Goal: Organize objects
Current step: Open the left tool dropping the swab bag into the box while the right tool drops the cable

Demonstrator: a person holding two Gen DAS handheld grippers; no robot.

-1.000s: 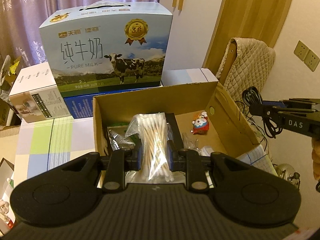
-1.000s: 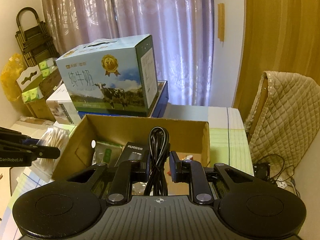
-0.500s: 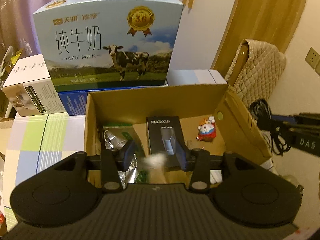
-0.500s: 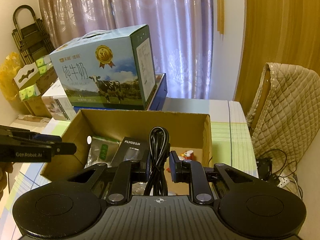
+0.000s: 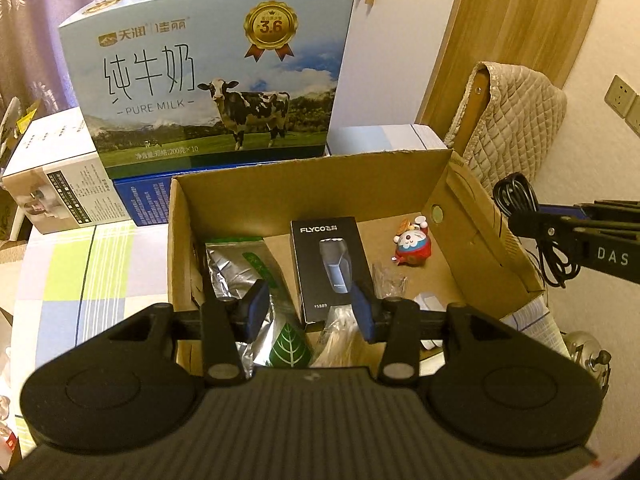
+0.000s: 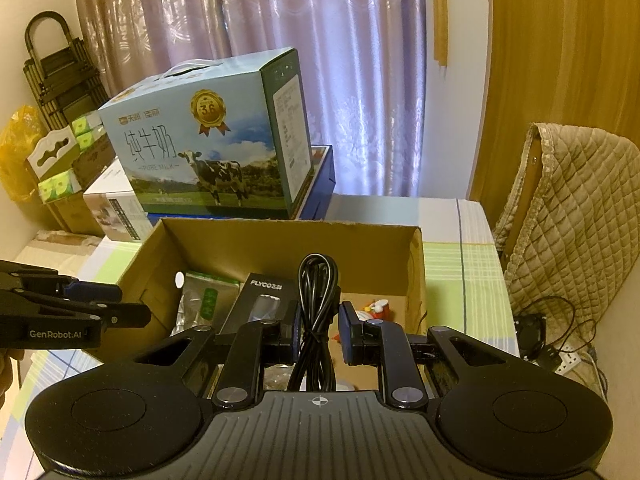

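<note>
An open cardboard box (image 5: 304, 184) (image 6: 280, 248) sits on the table. Inside lie a black FLYCO shaver box (image 5: 330, 264) (image 6: 260, 300), a silver and green foil pouch (image 5: 240, 268) (image 6: 204, 300), a small red and white toy (image 5: 412, 242) (image 6: 376, 308) and a bag of cotton swabs (image 5: 340, 340) near the front wall. My left gripper (image 5: 310, 310) hangs open above the box front, nothing between its fingers. My right gripper (image 6: 319, 326) is shut on a coiled black cable (image 6: 318, 312) (image 5: 520, 200), held over the box's right side.
A large blue milk carton (image 5: 208, 76) (image 6: 208, 140) stands behind the box on a flat blue box. A white box (image 5: 56, 176) lies at the left. A quilted chair (image 6: 572, 216) stands at the right, with cables and a power strip (image 6: 568, 360) on the floor.
My left gripper opened and let the bag of cotton swabs drop into the box. The right gripper, still holding the cable, has come a little closer over the box.
</note>
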